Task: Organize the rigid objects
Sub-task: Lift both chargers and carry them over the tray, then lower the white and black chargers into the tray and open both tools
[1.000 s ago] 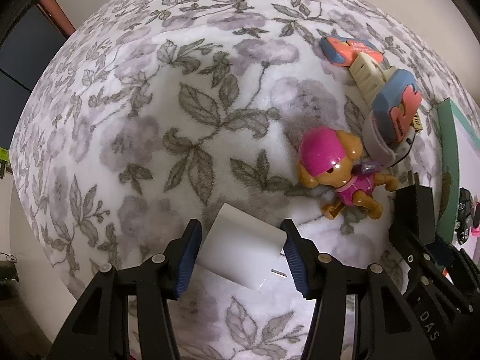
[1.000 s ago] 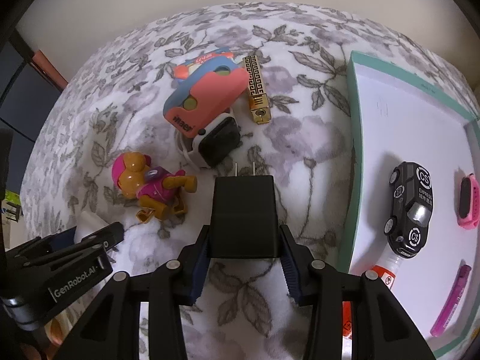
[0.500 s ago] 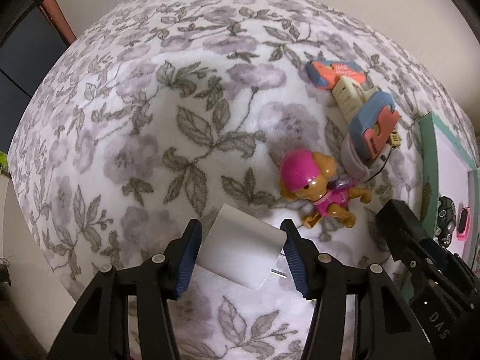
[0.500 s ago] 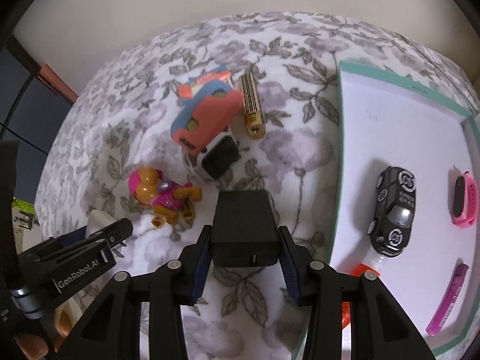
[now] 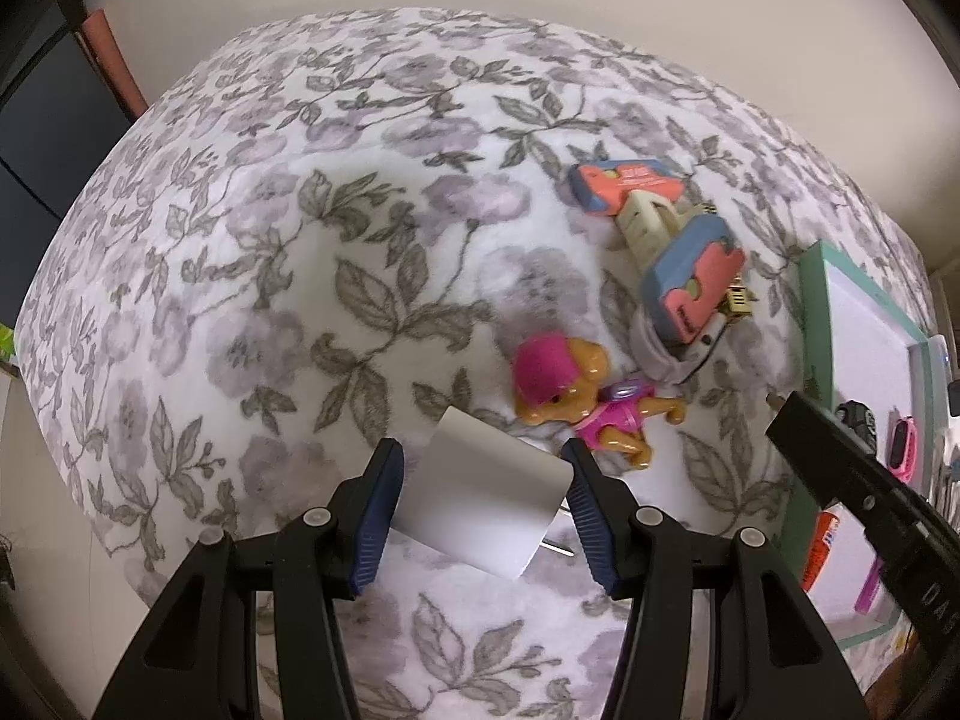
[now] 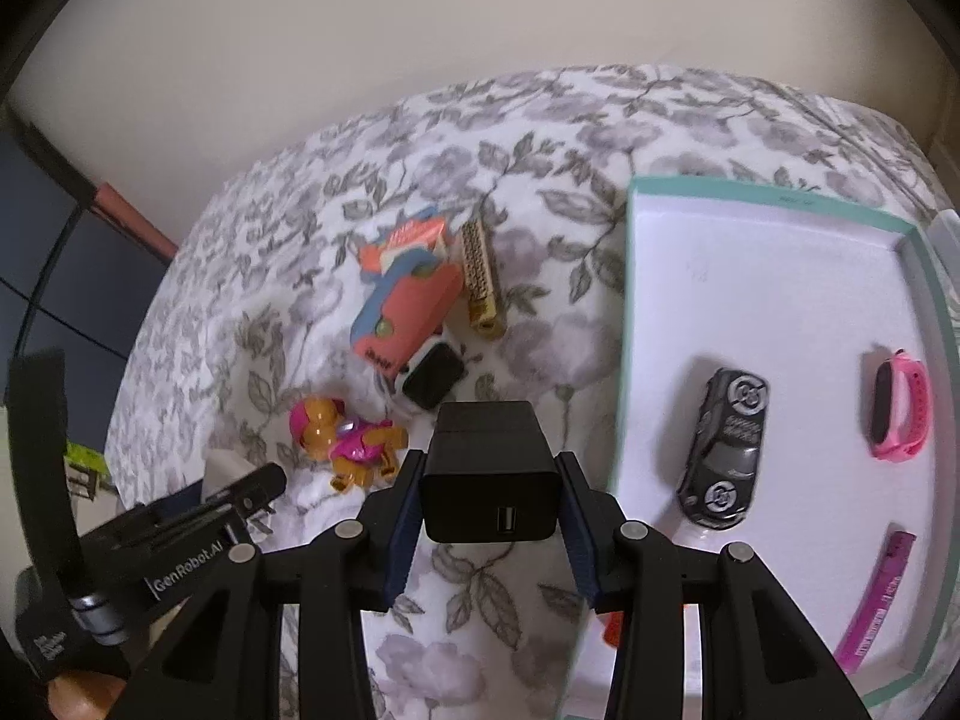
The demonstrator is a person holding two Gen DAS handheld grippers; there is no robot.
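R gripper (image 6: 489, 480) is clamped on a black boxy plastic wall charger (image 6: 487, 474), pads pressed on both its sides, USB port facing the cam, body's long axis running away along the fingers. L gripper (image 5: 483, 510) likewise grips a white rectangular plastic charger (image 5: 486, 504), its metal prongs sticking out toward the R pad. Both are held above the floral grey-and-white blanket (image 5: 300, 300), not resting on it.

Key relation: the shallow white tray w/ teal rim (image 6: 627, 330) lies directly to the R of the black charger, its near wall just beside the R gripper. So the R hand is the nearer one; the L is further off, w/ the pink-capped toy pup figure (image 5: 576, 402) between it and the tray. Tray already holds a black toy car (image 6: 726, 450), pink wristband (image 6: 900, 408) and magenta pen-like stick (image 6: 876, 600). Free floor sits in the tray's upper half, so probably a short sideways carry for the R.
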